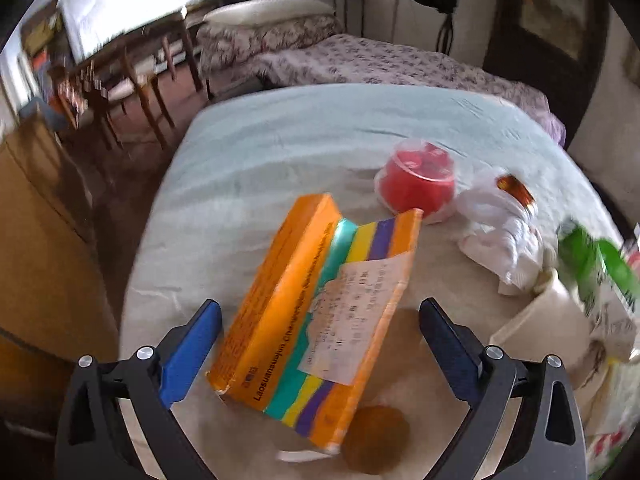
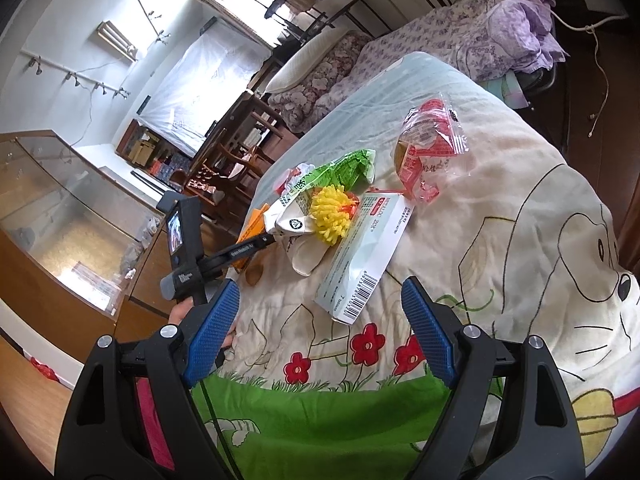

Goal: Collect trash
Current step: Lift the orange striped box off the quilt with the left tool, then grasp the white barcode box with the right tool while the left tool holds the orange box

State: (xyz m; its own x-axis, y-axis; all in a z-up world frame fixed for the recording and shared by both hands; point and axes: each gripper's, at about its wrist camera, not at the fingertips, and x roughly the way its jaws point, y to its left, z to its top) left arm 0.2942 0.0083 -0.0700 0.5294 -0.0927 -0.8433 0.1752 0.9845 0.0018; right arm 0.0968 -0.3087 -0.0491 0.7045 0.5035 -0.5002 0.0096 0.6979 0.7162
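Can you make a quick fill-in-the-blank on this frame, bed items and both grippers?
1. The left gripper hangs with its jaws ____ on either side of the orange box.
2. The paper label is stuck on the box's ____ face.
3. The white box in front of the right gripper has a ____ printed on its near end.
4. The yellow ball rests on top of the ____ box.

Missing words: open; striped; barcode; white
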